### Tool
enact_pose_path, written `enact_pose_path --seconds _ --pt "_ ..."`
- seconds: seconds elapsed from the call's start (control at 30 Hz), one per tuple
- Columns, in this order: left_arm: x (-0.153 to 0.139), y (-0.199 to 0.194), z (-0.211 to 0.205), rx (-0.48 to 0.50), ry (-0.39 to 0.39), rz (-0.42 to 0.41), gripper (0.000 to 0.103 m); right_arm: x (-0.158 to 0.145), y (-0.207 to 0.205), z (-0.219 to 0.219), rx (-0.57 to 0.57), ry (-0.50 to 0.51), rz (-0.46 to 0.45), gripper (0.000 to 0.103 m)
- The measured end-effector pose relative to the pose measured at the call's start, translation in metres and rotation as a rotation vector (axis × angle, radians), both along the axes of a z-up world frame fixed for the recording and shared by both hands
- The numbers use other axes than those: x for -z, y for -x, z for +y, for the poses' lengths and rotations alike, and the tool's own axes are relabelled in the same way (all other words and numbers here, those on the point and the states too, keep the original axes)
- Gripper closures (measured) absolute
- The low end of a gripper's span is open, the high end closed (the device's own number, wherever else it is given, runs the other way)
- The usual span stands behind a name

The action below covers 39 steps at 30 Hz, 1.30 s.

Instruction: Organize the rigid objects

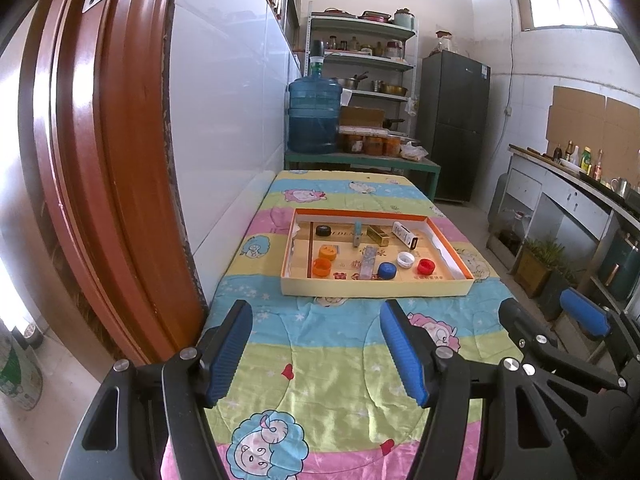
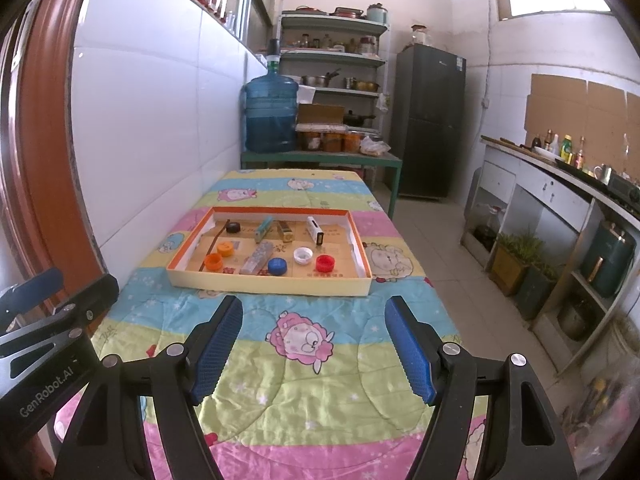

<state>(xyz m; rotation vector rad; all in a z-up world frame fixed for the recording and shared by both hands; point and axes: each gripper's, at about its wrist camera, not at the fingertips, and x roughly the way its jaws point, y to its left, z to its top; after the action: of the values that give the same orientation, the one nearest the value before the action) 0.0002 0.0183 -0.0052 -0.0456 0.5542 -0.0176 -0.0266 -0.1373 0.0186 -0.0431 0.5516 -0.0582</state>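
Note:
A shallow cardboard tray (image 1: 372,289) (image 2: 264,282) with an orange rim lies mid-table. Inside are two orange caps (image 1: 322,267), a black cap (image 1: 323,231), a blue cap (image 1: 387,270) (image 2: 277,266), a white cap (image 1: 405,259) (image 2: 303,255), a red cap (image 1: 425,266) (image 2: 325,263), a gold box (image 1: 379,235), a white box (image 1: 405,234) (image 2: 315,230) and two slim clear pieces (image 1: 367,263). My left gripper (image 1: 316,354) stands open short of the tray, holding nothing. My right gripper (image 2: 314,346) is also open and empty, nearer the table's front.
A cartoon-print quilt (image 2: 304,384) covers the table. A red-brown door frame (image 1: 100,160) and tiled wall run along the left. Behind stand a blue water jug (image 1: 314,114), a shelf rack (image 2: 334,56) and a dark fridge (image 2: 430,120). A counter (image 2: 560,192) lines the right.

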Motion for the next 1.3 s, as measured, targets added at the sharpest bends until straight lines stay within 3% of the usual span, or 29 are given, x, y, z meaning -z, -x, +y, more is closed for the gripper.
enact_pose_path --seconds 1.3 --pt "0.0048 -0.0023 0.0017 0.002 -0.005 0.007 0.036 0.006 -0.0009 -0.001 0.0 -0.003 0.006 0.028"
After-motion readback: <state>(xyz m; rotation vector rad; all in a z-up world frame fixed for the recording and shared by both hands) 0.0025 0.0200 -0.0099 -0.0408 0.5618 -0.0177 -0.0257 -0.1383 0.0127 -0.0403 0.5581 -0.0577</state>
